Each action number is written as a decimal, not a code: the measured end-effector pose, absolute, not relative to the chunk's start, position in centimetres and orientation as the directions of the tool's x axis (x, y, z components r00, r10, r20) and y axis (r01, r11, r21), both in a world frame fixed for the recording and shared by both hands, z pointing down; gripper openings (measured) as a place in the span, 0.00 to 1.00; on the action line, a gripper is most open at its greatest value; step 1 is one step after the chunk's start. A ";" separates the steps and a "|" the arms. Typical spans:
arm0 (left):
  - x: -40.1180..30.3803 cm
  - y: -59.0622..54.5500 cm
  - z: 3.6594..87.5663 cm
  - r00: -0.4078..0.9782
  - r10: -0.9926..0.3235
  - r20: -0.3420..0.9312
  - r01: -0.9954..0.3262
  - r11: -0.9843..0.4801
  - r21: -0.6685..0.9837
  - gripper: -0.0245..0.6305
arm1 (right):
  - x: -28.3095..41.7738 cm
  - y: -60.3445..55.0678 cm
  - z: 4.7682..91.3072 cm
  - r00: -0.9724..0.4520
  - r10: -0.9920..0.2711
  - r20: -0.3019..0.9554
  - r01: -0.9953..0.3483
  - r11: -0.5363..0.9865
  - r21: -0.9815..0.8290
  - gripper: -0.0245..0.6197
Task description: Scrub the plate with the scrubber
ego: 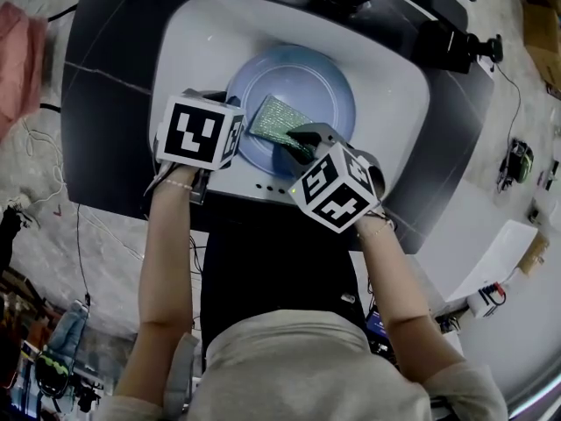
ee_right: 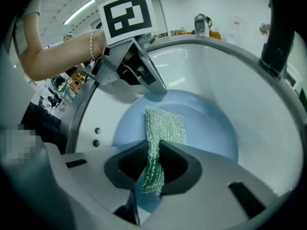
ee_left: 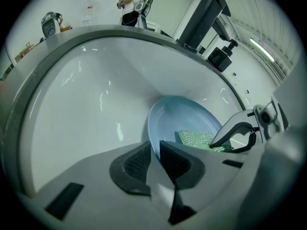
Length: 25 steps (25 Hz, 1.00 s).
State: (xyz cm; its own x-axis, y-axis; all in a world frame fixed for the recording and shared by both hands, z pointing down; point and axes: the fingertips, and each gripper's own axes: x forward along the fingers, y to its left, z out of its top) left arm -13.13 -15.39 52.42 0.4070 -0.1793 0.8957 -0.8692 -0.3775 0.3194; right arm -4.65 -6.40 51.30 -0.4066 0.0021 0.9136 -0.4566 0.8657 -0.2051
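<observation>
At the lower centre of its own view, the right gripper [ee_right: 152,163] pinches one edge of the green sparkly mesh scrubber [ee_right: 167,124]. The rest lies flat on the pale blue round plate [ee_right: 211,128], ready to rub. The left gripper [ee_left: 154,158] clamps the plate's near rim, probably to steady it inside the white sink basin [ee_left: 81,104]. A black tap [ee_left: 204,18] stands beyond, upper right.

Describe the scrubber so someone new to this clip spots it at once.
Look in the white sink, where a pale blue plate sits. Across it lies the scrubber, a glittery mesh pad pinched at one end by the right gripper; it is the only green, textured thing there.
</observation>
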 end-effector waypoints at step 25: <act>-13.0 -15.3 51.8 0.430 -0.174 0.886 -0.872 -0.334 0.357 0.12 | -7.3 -12.1 54.0 -0.397 -0.100 0.912 -0.478 0.871 -0.112 0.17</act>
